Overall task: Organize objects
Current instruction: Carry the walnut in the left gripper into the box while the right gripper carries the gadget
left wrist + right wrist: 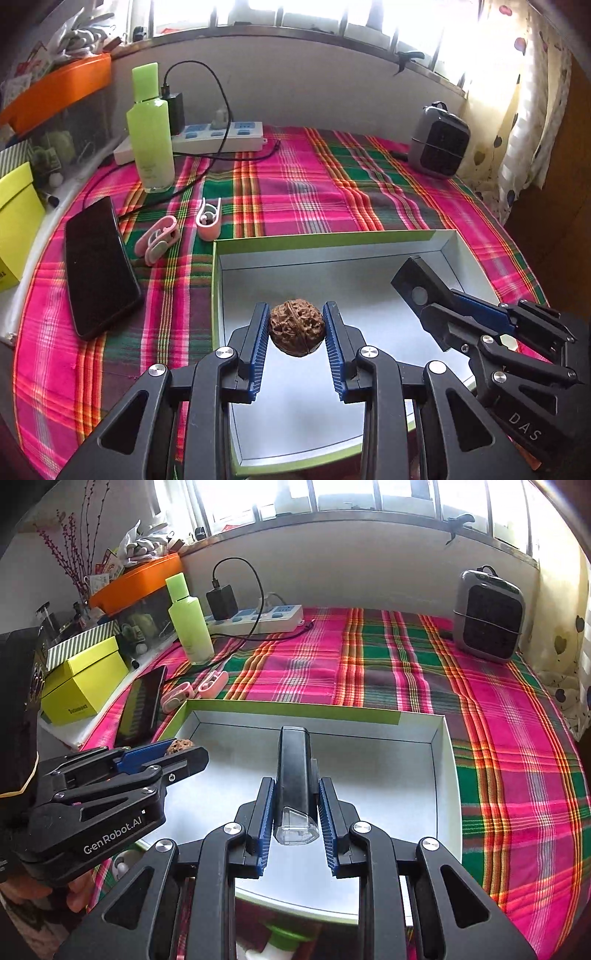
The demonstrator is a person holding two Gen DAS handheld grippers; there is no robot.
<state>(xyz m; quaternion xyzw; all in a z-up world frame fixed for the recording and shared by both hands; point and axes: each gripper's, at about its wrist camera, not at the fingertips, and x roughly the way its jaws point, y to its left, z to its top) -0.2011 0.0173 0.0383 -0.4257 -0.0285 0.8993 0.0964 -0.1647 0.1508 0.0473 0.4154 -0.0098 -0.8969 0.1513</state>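
Blown-out window [332, 11] backlight, perhaps slight softness

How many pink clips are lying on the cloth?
2. One pink clip lies beside the black phone; the other pink clip is just right of it, near the box's far-left corner. More may be hidden.

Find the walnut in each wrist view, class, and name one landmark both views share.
Left wrist: the walnut sits low in the centre, clamped between the left gripper pads, over the white box.
Right wrist: the walnut peeks out at mid-left, mostly hidden by the left gripper.
Shared landmark: the green bottle.
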